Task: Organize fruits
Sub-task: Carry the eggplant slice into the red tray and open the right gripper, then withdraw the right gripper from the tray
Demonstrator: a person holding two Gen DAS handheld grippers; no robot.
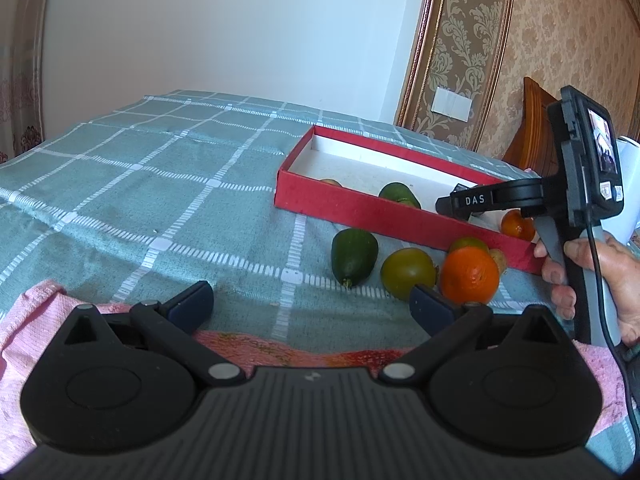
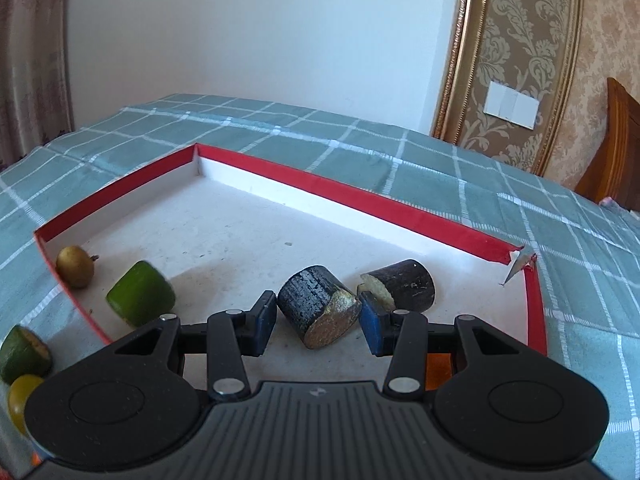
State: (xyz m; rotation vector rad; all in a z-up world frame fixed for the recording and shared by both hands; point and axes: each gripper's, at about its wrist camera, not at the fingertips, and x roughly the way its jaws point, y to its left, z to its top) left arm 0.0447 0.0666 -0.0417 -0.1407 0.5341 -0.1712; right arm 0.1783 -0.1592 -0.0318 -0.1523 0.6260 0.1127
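Note:
A shallow red box (image 1: 360,216) with a white floor lies on the checked cloth. In the right wrist view the box (image 2: 360,196) holds a small brown fruit (image 2: 75,266), a green fruit (image 2: 141,299) and two dark sugarcane pieces (image 2: 318,306) (image 2: 404,286). My right gripper (image 2: 318,318) is open with its fingers on both sides of the nearer cane piece; it also shows over the box in the left wrist view (image 1: 460,202). My left gripper (image 1: 310,304) is open and empty above the cloth. In front of the box lie a green fruit (image 1: 354,256), a yellow-green fruit (image 1: 406,270) and an orange (image 1: 470,276).
A pink towel (image 1: 36,320) lies at the near table edge under my left gripper. A small orange fruit (image 1: 518,224) sits in the box near the right gripper. A wooden chair back (image 1: 528,128) stands behind the table at the right. The cloth stretches bare to the left.

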